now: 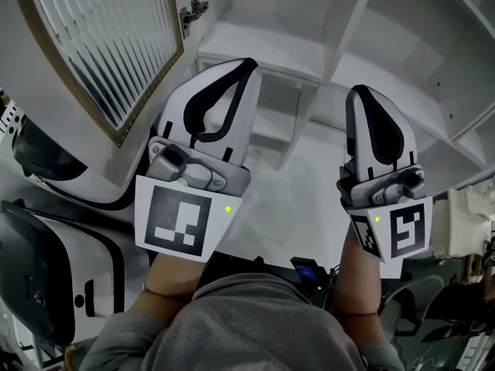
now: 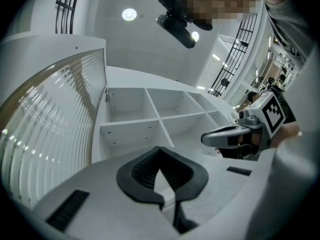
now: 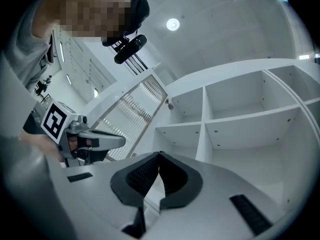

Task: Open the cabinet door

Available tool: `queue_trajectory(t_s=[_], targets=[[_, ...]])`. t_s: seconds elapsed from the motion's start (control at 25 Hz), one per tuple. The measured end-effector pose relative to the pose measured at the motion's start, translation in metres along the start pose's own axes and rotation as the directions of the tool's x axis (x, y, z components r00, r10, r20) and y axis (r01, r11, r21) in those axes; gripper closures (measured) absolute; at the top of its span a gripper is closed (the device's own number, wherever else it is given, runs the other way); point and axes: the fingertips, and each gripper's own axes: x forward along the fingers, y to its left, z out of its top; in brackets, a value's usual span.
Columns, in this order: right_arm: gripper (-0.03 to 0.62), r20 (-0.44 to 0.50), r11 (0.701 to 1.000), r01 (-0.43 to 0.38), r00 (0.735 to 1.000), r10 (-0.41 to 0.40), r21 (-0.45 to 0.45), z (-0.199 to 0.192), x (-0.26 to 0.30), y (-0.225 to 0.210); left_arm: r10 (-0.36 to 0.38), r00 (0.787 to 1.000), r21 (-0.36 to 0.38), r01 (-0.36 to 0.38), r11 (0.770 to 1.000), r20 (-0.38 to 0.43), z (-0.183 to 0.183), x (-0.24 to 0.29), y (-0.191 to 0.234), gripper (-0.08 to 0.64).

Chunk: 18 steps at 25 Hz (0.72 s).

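Cabinet door point(image 1: 108, 45) already stands swung wide, at about ten o'clock from the left gripper point(image 1: 246, 64) in the head view. Its hinge point(image 1: 193, 11) sits on the cabinet's left side. The free edge has come out toward the person, so the door faces away from the opening and no longer covers it. It is a ribbed glass panel in a wood-toned frame. Its long axis looks upright, with the ribs running along it, from roughly eleven to five o'clock in the head view.

The left gripper is the nearer of the two, just beside the door's lower corner but not touching it. Its jaws are pressed together at the tips with nothing between them.

At twelve o'clock, beyond both grippers, the white shelves point(image 1: 263, 49) lie bare and fully exposed.

The right gripper point(image 1: 360, 93) hangs at about three o'clock from the left one, well apart from the door. Its jaws are likewise closed tip to tip on nothing.

Judging by how the door lies, the opening looks done; any further swing would fall to the left gripper.
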Motion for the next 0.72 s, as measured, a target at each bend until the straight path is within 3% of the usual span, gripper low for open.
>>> queue_trajectory(t_s=[0.72], targets=[[0.566,0.001,0.999,-0.02,1.0,0.02,-0.03,-0.001,0.012,-0.003,0.013,1.0,-0.022,-0.012,1.0,0.014,-0.009,0.009,0.006,0.554]])
